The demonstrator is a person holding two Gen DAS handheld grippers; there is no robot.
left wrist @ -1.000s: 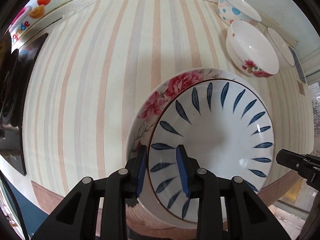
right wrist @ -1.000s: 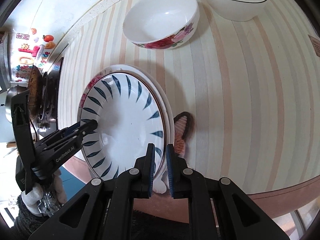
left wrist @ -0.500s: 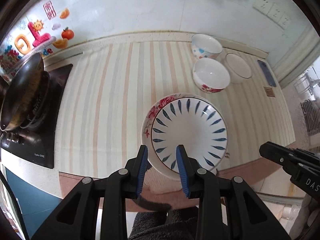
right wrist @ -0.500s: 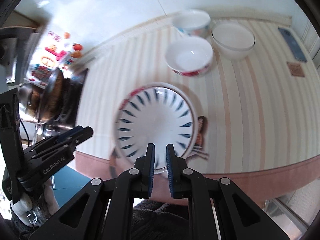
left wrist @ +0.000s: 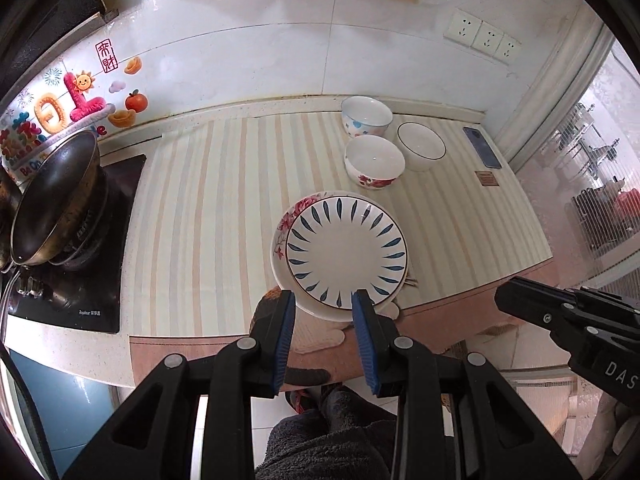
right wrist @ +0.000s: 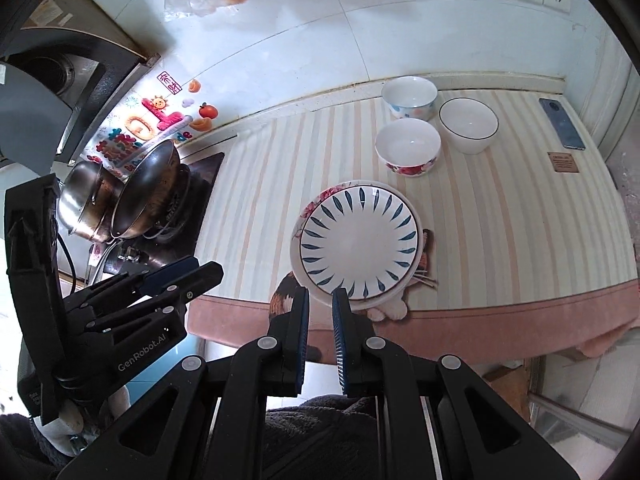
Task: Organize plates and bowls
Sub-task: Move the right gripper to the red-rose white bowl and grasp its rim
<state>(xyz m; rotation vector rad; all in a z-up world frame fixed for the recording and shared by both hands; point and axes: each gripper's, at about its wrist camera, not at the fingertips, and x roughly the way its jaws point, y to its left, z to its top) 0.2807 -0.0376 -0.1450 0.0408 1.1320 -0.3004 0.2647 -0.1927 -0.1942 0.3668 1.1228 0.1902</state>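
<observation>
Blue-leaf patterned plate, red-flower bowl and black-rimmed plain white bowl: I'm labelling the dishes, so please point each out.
Blue-leaf patterned plate (left wrist: pixel 346 246): left wrist view, on its plain white centre.
Red-flower bowl (right wrist: pixel 408 142): right wrist view, on its white inside.
Black-rimmed plain white bowl (right wrist: pixel 469 120): right wrist view, on its inner bottom.

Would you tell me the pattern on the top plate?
Blue leaf strokes radiating on white, on the top plate; clearest in the right wrist view.
</observation>
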